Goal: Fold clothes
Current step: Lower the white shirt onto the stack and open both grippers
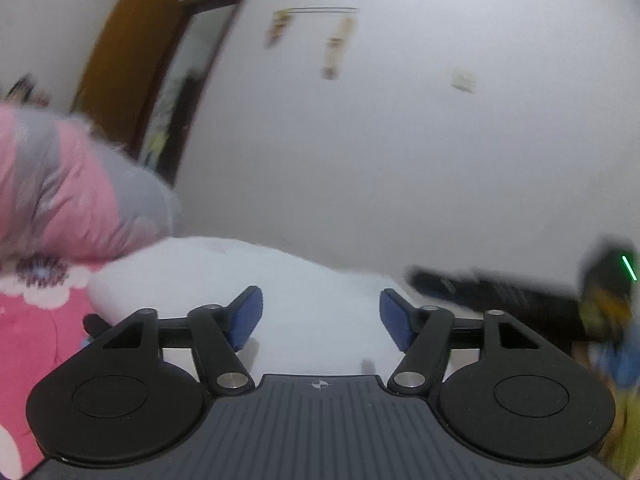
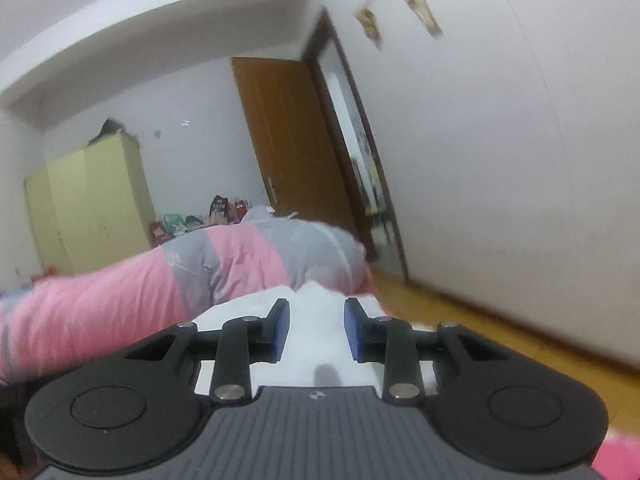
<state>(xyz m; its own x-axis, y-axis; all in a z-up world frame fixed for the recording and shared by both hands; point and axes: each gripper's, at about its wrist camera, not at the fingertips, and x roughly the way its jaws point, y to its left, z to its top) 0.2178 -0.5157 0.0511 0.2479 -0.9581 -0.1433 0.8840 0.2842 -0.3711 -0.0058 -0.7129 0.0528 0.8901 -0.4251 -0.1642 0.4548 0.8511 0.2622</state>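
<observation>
A white garment (image 1: 316, 280) lies bunched in a soft mound on the bed. My left gripper (image 1: 320, 316) hovers just over its near side, open wide, with its blue pads (image 1: 248, 316) apart and only white cloth showing between them. In the right wrist view the same white garment (image 2: 316, 344) fills the narrower gap of my right gripper (image 2: 316, 326). Those jaws stand partly apart, and the blue pads (image 2: 280, 328) do not visibly pinch the cloth. A peak of fabric rises just beyond the tips.
A pink and grey quilt (image 2: 200, 276) is heaped behind the garment, also at the left (image 1: 60, 192). The pink flowered sheet (image 1: 44, 320) covers the bed. A dark blurred object with a green light (image 1: 612, 280) is at the right. Wooden floor (image 2: 480, 332), brown door (image 2: 288, 140), yellow wardrobe (image 2: 88, 208).
</observation>
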